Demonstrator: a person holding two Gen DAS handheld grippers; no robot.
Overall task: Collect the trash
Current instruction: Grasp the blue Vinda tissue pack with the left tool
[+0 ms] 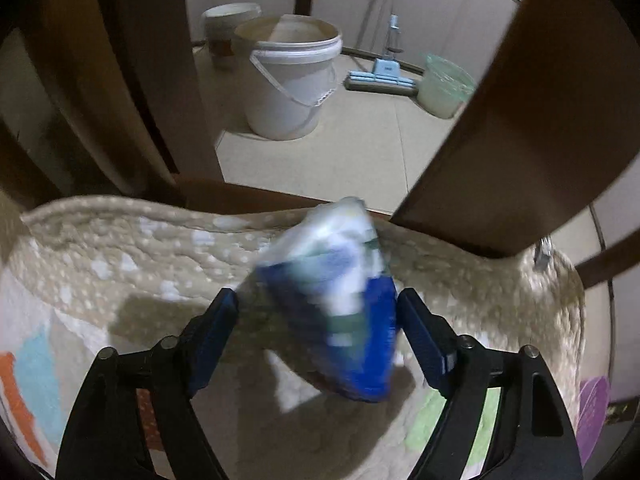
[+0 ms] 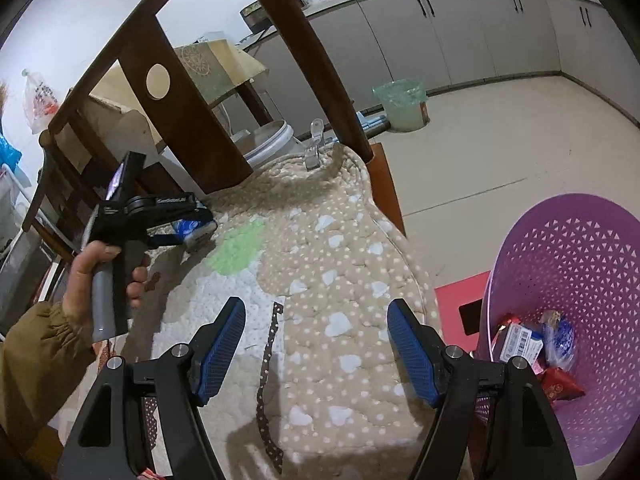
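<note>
A blue and white crumpled wrapper (image 1: 340, 300) lies on the chair's cushion (image 1: 120, 264), blurred, between the fingers of my left gripper (image 1: 318, 314). The jaws stand apart around it and look open. In the right wrist view the left gripper (image 2: 200, 228) is at the wrapper (image 2: 190, 229) near the chair back. My right gripper (image 2: 316, 344) is open and empty above the front of the cushion (image 2: 340, 260). A purple perforated basket (image 2: 580, 264) at the right holds several wrappers and a small box (image 2: 520, 344).
Dark wooden chair back slats (image 1: 520, 140) rise just behind the wrapper. White buckets (image 1: 288, 80), a mop (image 1: 380, 76) and a green-lined bin (image 1: 444, 84) stand on the floor beyond. A thin dotted strip (image 2: 268, 376) lies on the cushion. A red stool (image 2: 460, 308) stands beside the basket.
</note>
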